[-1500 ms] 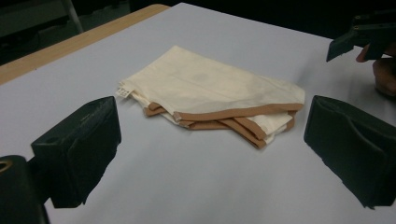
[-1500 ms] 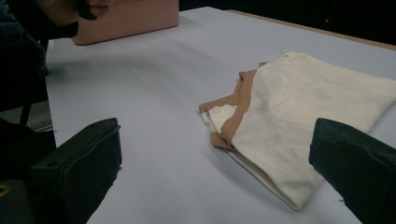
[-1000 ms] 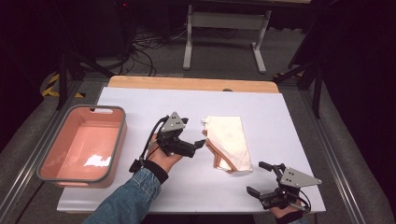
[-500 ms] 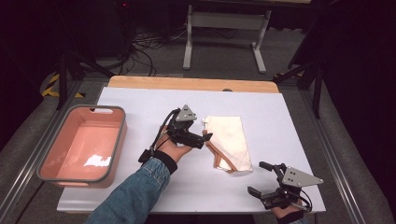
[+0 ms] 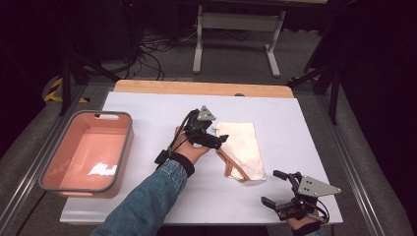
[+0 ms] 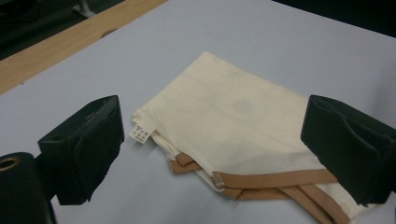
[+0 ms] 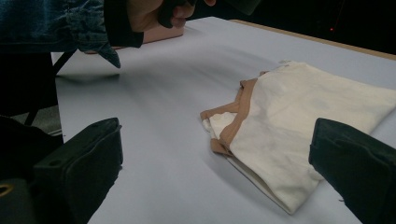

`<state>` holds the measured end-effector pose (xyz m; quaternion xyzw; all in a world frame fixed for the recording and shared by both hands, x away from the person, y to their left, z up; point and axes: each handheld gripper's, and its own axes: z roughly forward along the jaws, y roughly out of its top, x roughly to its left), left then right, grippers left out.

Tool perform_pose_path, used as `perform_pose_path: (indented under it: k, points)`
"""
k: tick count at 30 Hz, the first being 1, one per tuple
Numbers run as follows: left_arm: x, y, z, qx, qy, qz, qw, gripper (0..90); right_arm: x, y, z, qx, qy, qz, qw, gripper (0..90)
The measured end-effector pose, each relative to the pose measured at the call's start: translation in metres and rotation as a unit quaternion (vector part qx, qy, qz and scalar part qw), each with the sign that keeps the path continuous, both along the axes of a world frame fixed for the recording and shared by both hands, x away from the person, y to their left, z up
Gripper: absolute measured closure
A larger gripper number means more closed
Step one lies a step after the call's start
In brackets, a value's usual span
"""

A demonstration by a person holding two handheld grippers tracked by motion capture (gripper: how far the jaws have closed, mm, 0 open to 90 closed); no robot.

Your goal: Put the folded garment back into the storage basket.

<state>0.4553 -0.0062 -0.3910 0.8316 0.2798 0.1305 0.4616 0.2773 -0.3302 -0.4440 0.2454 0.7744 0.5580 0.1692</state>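
- Although nothing is gripped yet, the left hand-held gripper (image 5: 220, 139) hovers at the near-left edge of the folded cream bag (image 5: 242, 147), its jaws spread wide apart; in the left gripper view they frame the bag's corner with the small white label (image 6: 139, 134), which suggests a grasp is being lined up there.
- Lying flat on the white worktop (image 5: 147, 108), right of centre, the bag has its tan straps (image 5: 231, 164) trailing from the near edge toward the person.
- Held low at the near right corner of the worktop, well apart from the bag, the right hand-held gripper (image 5: 278, 189) also stands open; its own view looks along the worktop at the strap end of the bag, so it seems parked until needed.
- Off to the left sits a pink bin (image 5: 88, 150) with a grey rim, well apart from the bag, a likely place to receive it.
- Judged from this, the step in hand is the approach to the bag's labelled corner.
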Motion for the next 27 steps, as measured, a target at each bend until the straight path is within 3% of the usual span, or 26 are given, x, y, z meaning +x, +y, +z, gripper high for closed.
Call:
perform_pose_path:
  k: [11,17,21,27]
  points:
    - [0.016,-0.01,-0.016,0.034,0.02,0.007,0.9992,13.7,0.0,-0.001,0.0,-0.002,-0.003,0.002,1.0,3.3]
    - [0.025,-0.016,-0.028,0.052,0.042,0.021,0.9975,10.0,0.001,-0.002,0.0,-0.003,-0.002,0.003,1.0,3.3]
    - [0.032,-0.021,-0.034,0.052,0.069,0.031,0.9958,9.3,0.0,-0.002,0.001,-0.003,-0.004,0.004,1.0,3.3]
    - [0.036,-0.029,-0.041,0.071,0.087,0.041,0.9928,11.8,0.001,-0.002,0.001,-0.002,-0.002,0.005,1.0,3.3]
